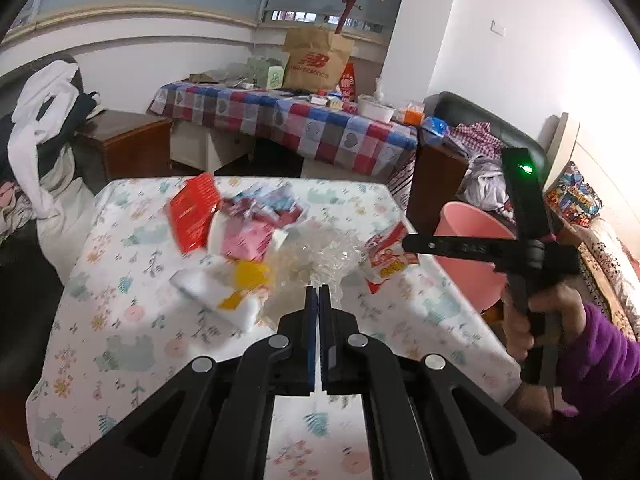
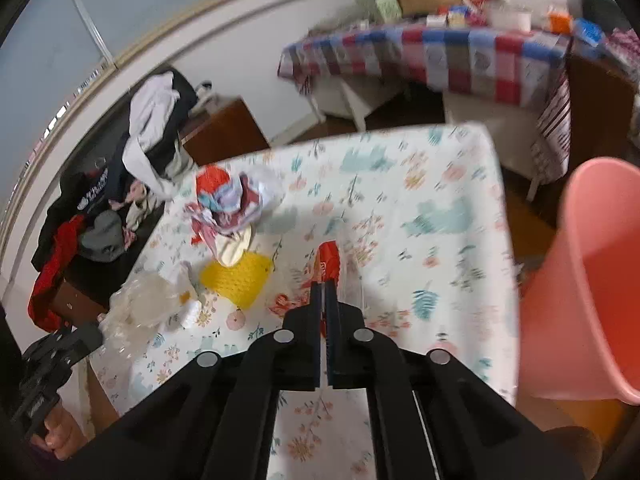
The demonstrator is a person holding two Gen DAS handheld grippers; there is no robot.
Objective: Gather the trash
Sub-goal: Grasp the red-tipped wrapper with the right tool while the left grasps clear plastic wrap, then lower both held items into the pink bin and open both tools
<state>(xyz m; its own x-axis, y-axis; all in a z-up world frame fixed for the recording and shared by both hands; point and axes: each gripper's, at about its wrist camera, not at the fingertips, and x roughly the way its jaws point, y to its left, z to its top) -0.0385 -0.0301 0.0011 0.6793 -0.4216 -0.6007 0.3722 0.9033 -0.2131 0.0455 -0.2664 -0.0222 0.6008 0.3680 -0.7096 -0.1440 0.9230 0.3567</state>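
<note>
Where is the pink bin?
The pink bin stands off the floral table's right edge in the right wrist view, right of the red-and-white wrapper.

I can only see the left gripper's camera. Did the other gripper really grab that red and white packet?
Observer: Yes. In the right wrist view, the right gripper is shut on the red snack packet, and the packet's edge is between the pads.
Operator: Is there any trash in the pink bucket?
Observer: That view looks into the pink bucket. The part of its inside wall that I can see has no trash on it.
Operator: The yellow thing is all blurry for me. What is it?
Observer: It's a flat yellow piece with a knobbly, knitted-looking surface. It lies on the tablecloth between the clear plastic and the packet.
</note>
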